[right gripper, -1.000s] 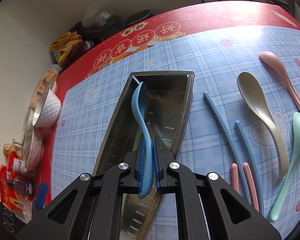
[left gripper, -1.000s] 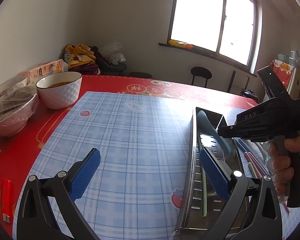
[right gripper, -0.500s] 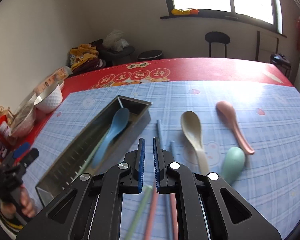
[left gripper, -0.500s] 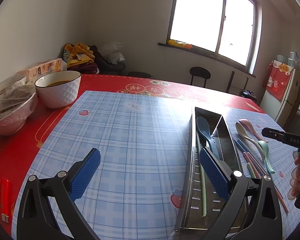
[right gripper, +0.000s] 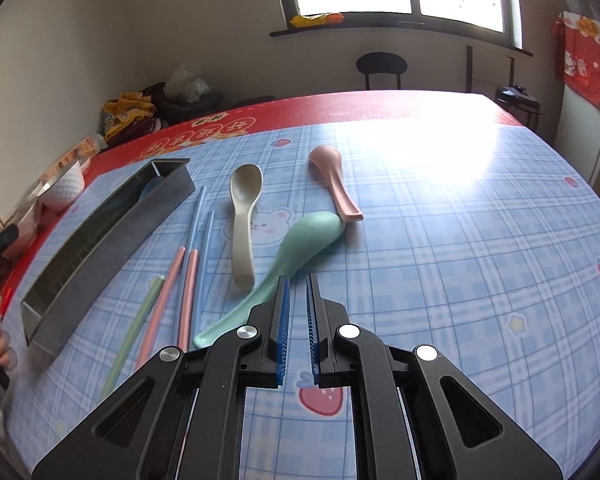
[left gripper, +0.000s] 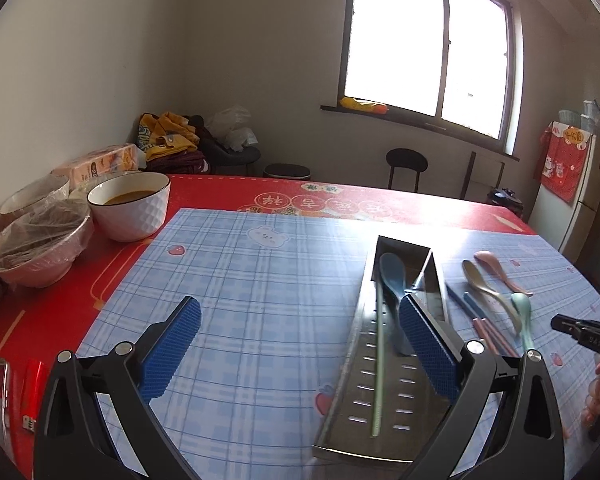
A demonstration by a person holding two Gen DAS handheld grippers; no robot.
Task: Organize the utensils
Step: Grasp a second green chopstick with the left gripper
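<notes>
left tongs wide apart, empty — right tongs closed, empty, above green spoon; blue spoon in tray.

Bare mat is lying open right of the jaws; green spoon and chopsticks are crowding their left.

We count four spoons: blue in the tray, beige, pink, green. Six chopsticks: two blue, two pink, two green. One metal tray. Three bowls.
</notes>
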